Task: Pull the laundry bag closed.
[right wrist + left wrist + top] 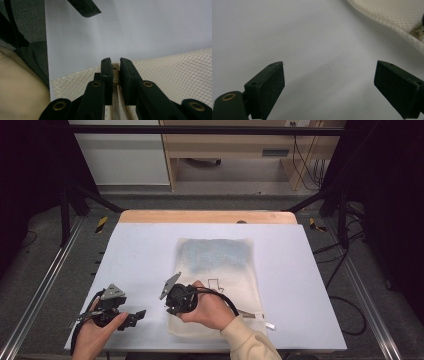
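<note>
A: Mesh bag (220, 280) lies flat in the middle of the table (145, 250); where's the right gripper (113, 68)?
B: At the bag's near left corner, jaws pinched on its zipper end (115, 67).
A: And the left gripper (329, 77)?
B: Left of the bag, over bare table, jaws wide apart and holding nothing

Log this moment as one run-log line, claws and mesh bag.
left claw: open, over bare table | right claw: shut on zipper pull | mesh bag: flat on table
</note>
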A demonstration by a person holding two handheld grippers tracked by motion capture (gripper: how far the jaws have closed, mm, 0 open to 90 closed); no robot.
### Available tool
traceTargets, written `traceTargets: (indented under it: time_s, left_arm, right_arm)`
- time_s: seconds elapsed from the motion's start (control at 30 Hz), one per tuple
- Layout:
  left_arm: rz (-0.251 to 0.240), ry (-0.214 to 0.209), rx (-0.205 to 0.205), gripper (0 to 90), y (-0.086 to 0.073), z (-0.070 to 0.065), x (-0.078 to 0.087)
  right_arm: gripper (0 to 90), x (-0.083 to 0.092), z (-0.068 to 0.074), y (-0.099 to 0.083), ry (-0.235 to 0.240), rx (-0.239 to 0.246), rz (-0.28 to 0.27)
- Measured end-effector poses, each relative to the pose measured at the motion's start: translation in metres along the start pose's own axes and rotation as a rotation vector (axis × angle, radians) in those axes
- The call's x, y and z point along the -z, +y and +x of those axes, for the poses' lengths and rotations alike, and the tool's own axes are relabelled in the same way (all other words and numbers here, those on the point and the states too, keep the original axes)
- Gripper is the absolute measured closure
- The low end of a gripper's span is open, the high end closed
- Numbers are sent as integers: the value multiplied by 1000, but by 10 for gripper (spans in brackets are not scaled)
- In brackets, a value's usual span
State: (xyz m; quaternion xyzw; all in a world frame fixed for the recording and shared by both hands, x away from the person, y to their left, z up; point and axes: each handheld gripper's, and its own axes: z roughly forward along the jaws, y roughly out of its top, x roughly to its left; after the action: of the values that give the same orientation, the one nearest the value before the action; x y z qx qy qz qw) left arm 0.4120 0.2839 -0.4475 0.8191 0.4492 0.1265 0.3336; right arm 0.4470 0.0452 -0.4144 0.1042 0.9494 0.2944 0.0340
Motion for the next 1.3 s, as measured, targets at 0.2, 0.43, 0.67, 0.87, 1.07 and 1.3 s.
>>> traceTargets:
  time_s: [0.2, 0.43, 0.67, 0.87, 1.07, 1.3]
  left_arm:
    - [-18, -44, 0, 82, 2, -9, 0]
    - [-28, -78, -38, 81, 6, -30, -2]
    - [-35, -104, -67, 80, 9, -43, -4]
    - [-41, -115, -90, 78, 12, -51, -3]
    - [-53, -126, -93, 77, 13, -55, -2]
    - [-45, -114, -120, 76, 15, -62, -2]
  right_arm:
    - [817, -1, -1, -1, 8, 6, 2]
    - [817, -1, -1, -2, 6, 3, -9]
    - [816, 1, -3, -2, 4, -5, -26]
    - [816, 0, -2, -2, 4, 3, -17]
    - [816, 0, -2, -2, 3, 4, -20]
    - [816, 0, -2, -2, -1, 8, -20]
